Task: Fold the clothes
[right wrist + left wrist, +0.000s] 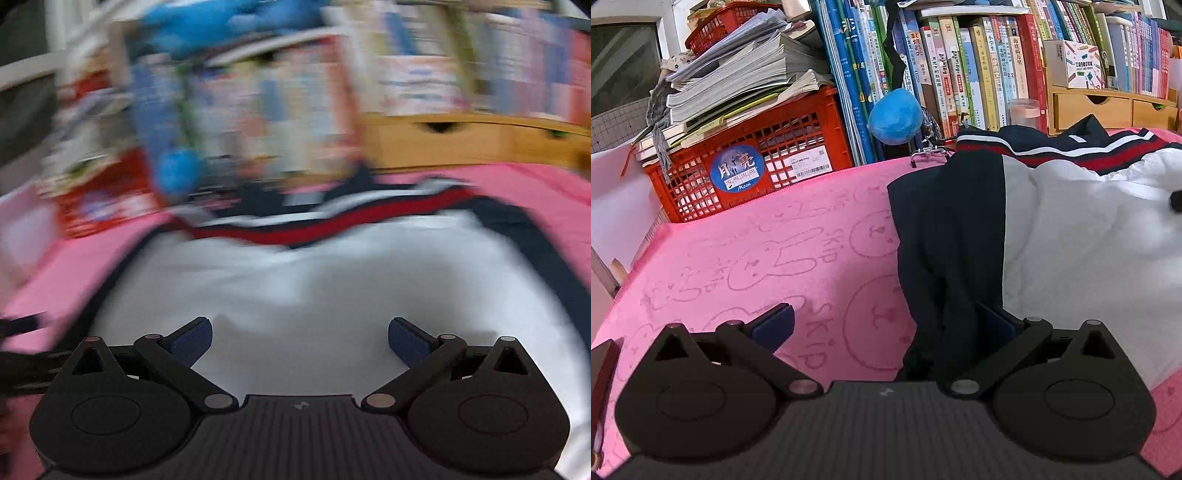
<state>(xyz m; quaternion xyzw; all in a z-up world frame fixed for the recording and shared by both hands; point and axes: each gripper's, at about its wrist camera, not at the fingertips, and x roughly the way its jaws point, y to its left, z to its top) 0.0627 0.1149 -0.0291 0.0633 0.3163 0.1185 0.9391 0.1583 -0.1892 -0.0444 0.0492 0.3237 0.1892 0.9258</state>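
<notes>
Left gripper (pixel 886 325) jaws wide apart, nothing clamped; a navy fold of the garment (pixel 945 236) drapes down between them, lying against the inner face of its right-hand blue pad and hiding most of it, left-hand pad bare over the pink towel (pixel 757 258). Garment is white in the body with navy side panels and a red, white and navy striped band at its far end; it lies on the pink towel toward the worktop's far right, the navy edge running toward the near edge. Right gripper (pixel 300 339) also spread wide and empty, both blue pads visible, held over the white middle of the garment (pixel 314 280); cannot tell if pads touch the cloth. Right wrist view heavily motion-blurred, background unreadable beyond colours. Pink towel covers the worktop, printed with rabbit outlines and "SKIP" lettering. At the far left edge a red plastic crate (pixel 746 162) with a round blue "Moon" sticker, a sloppy stack of books and papers (pixel 738 70) piled on top, a smaller red basket (pixel 727 26) above that. Blue plush ball (pixel 895 114) hangs in front of a row of upright books (pixel 960 62). Far right: wooden drawer unit (pixel 1108 107), a patterned box on top.
</notes>
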